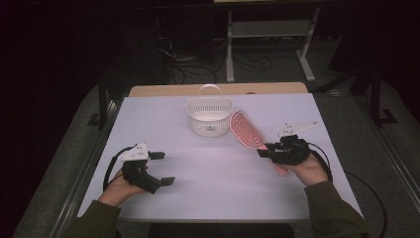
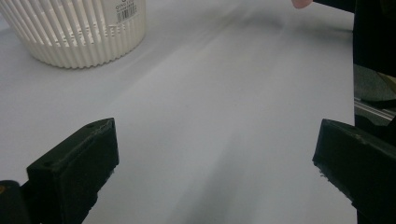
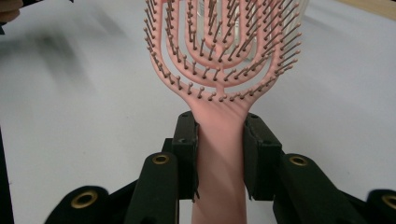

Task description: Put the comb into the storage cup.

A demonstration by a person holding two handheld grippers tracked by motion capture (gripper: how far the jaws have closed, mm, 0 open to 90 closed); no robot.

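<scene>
A pink vented hairbrush point(image 1: 246, 130) is held off the white table, bristles up, its head pointing toward the white slotted basket point(image 1: 209, 116). My right gripper point(image 1: 266, 150) is shut on the brush's handle; in the right gripper view both jaws press the pink handle point(image 3: 219, 154) just below the bristled head point(image 3: 223, 49). My left gripper point(image 1: 162, 168) rests at the table's front left, jaws wide apart with nothing between them. In the left gripper view the gripper point(image 2: 215, 168) faces bare table, with the basket point(image 2: 79, 32) at the upper left.
The white table point(image 1: 218, 183) has its wooden far edge point(image 1: 163, 90) behind the basket. Cables trail from both grippers. Dark floor, cables and a white frame point(image 1: 270, 34) lie beyond the table.
</scene>
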